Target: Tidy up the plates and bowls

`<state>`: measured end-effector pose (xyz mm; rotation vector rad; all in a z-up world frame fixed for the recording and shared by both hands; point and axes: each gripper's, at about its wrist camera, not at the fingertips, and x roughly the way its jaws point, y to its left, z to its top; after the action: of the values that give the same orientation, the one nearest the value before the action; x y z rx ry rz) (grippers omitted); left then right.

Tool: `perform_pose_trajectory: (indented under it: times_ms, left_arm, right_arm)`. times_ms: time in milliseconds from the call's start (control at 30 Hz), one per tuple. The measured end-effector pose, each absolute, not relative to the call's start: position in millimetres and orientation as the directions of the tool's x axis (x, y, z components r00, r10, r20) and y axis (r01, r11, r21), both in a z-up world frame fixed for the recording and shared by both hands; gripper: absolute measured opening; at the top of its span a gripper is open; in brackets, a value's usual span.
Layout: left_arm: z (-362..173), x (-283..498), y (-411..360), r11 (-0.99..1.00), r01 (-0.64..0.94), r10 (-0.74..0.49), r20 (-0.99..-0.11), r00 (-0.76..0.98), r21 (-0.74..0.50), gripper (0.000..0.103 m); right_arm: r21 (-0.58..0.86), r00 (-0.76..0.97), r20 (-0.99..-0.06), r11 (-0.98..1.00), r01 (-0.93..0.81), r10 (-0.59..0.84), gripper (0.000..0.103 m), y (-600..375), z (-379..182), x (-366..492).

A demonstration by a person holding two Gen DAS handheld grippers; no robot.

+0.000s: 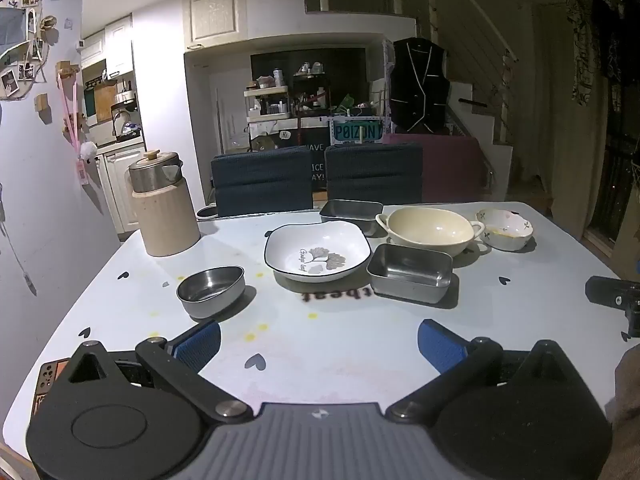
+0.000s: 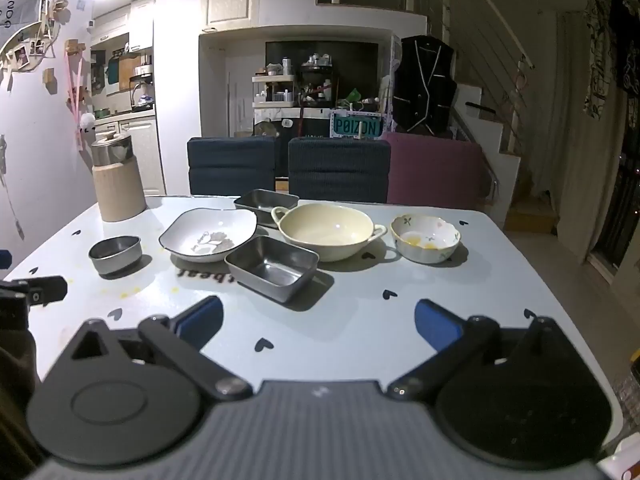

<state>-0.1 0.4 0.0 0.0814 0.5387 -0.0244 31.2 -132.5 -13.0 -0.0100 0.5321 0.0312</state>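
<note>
We held both grippers low over the near edge of the worktop (image 1: 328, 336), all the dishes lying ahead of the fingers and none yet between them. The left gripper (image 1: 319, 343) had its fingers spread wide and empty; the right gripper (image 2: 319, 322) stood the same. Nearest the left was the round steel bowl (image 1: 211, 291), ahead and to the left of its fingers. The near rectangular steel tray (image 2: 272, 268) lay just ahead of the right gripper, left of its centre line, its long axis running across our view at a slant. Behind these sat the white leaf-print dish (image 1: 318, 254), the cream two-handled bowl (image 2: 330, 230) and the small floral bowl (image 2: 425, 238), which seemed to hold yellow residue. A second steel tray (image 1: 351, 210) was partly hidden behind the leaf-print dish, so we could not judge its depth. Each wrist view caught only a dark corner of the other gripper at its edge.
</note>
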Motion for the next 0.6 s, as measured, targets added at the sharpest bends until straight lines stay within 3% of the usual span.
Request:
perform_pose_trajectory:
  times_ms: [600]
  left_arm:
    - [0.0, -0.2, 0.6, 0.997, 0.045, -0.003, -0.513, 0.859, 0.069, 0.103]
  right_arm:
    - [-0.003, 0.859, -0.512, 1.000, -0.031, 0.025, 0.103, -131.0, -10.3, 31.7]
